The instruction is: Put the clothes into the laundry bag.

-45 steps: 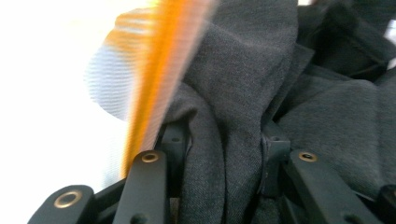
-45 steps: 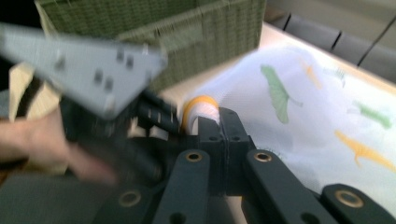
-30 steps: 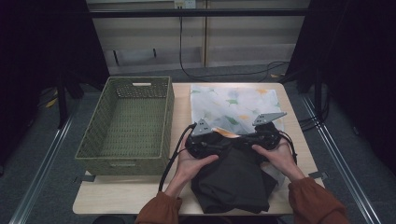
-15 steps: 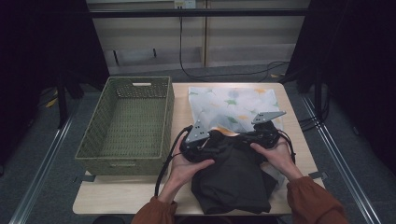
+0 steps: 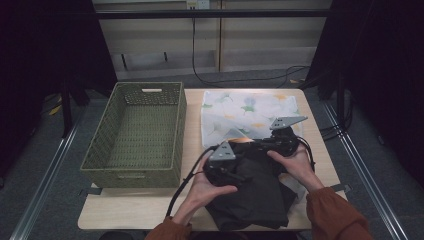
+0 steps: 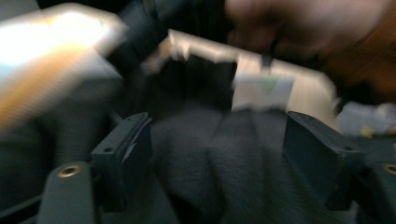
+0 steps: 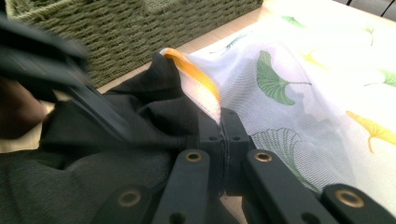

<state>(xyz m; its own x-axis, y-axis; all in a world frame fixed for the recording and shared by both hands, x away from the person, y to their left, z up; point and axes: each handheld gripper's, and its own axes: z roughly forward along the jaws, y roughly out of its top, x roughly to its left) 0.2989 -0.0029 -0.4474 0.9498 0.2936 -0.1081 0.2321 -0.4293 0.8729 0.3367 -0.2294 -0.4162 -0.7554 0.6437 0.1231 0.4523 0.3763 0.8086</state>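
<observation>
Right tool (image 7: pixel 223 140) clamped on mesh bag (image 7: pixel 299 88) edge with orange trim. Left tool (image 6: pixel 217 158) wide open over dark cloth (image 5: pixel 255 192), blurred. Cloth crumpled, near table's (image 5: pixel 192 112) front edge, overlapping white leaf-print bag. Basket (image 5: pixel 135 135) just left; bare table strip between.

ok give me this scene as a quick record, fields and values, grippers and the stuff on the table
left gripper: open, jaws either side of the dark garment
right gripper: shut on the orange-trimmed edge of the mesh laundry bag
mesh laundry bag: white with leaf print, lying flat on the table, its near edge lifted
dark garment: bunched at the table's near edge, partly on the bag
basket: green woven, left of the bag
left gripper view: blurred
</observation>
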